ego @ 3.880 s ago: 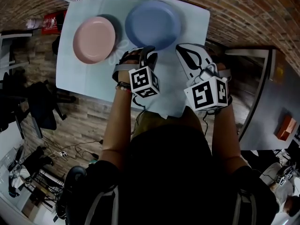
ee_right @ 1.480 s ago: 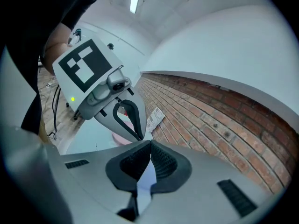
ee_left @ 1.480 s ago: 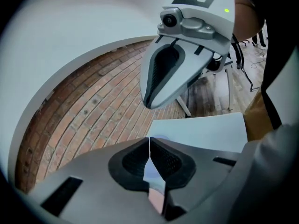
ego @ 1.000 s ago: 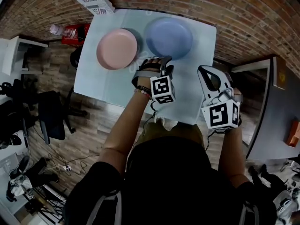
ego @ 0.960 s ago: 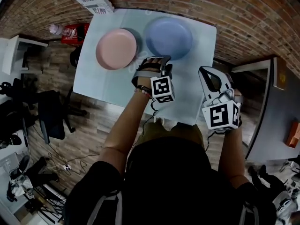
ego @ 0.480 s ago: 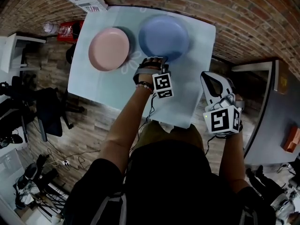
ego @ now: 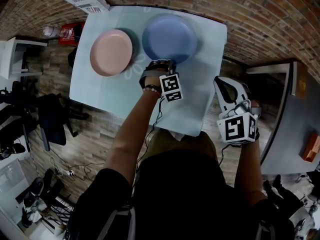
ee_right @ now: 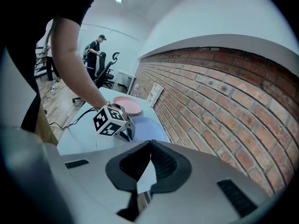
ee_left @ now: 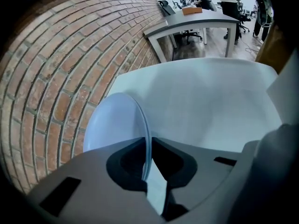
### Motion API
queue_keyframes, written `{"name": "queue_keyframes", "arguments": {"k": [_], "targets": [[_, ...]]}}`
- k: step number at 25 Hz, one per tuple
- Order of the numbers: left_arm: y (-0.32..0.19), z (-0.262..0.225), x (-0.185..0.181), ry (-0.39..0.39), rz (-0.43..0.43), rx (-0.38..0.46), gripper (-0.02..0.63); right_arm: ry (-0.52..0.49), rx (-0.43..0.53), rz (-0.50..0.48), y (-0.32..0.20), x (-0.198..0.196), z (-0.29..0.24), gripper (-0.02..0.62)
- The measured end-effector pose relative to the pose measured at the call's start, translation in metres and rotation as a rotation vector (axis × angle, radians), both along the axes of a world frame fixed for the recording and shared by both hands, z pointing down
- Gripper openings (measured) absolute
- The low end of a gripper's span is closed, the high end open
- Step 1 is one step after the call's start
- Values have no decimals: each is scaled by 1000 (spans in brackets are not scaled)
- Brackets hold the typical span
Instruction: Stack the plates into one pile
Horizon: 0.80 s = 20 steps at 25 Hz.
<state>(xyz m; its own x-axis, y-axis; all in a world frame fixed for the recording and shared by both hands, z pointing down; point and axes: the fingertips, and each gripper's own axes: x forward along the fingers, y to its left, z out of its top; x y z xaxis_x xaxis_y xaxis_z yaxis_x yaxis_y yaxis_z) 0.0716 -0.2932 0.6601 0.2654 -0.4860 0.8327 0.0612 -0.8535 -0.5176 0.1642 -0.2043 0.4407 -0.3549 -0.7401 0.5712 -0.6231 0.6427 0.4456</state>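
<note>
Left of the left tool (ego: 160, 64) and a little beyond it, a round pink plate (ego: 111, 52) lies flat on the counter (ego: 100, 94), which is covered with a pale blue cloth. Its right edge sits just beside the round blue plate (ego: 169, 38), and whether the two rims touch cannot be told. The blue plate lies straight ahead of the left tool, with its near rim at the tool's tip. In the left gripper view the left tool (ee_left: 148, 146) has just been closing, and its jaws now pinch the thin rim of the blue plate (ee_left: 114, 125) – the edge runs right up through the narrow slot between them. A red brick wall (ee_left: 56, 69) rises behind the plate.

Well to the right of both plates, the right tool (ego: 226, 84) hangs off the counter's right edge, apart from everything on it. In the right gripper view, the right tool's (ee_right: 150, 146) jaws are pressed together with nothing between them – the left tool (ee_right: 125, 129) and both plates sit ahead and to its left.
</note>
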Motion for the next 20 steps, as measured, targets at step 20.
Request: {"name": "queue_keyframes", "arguments": {"k": [20], "targets": [[41,-191,-43,69,117,149,54,9,117,-107,-10,-68,-46,35]]}}
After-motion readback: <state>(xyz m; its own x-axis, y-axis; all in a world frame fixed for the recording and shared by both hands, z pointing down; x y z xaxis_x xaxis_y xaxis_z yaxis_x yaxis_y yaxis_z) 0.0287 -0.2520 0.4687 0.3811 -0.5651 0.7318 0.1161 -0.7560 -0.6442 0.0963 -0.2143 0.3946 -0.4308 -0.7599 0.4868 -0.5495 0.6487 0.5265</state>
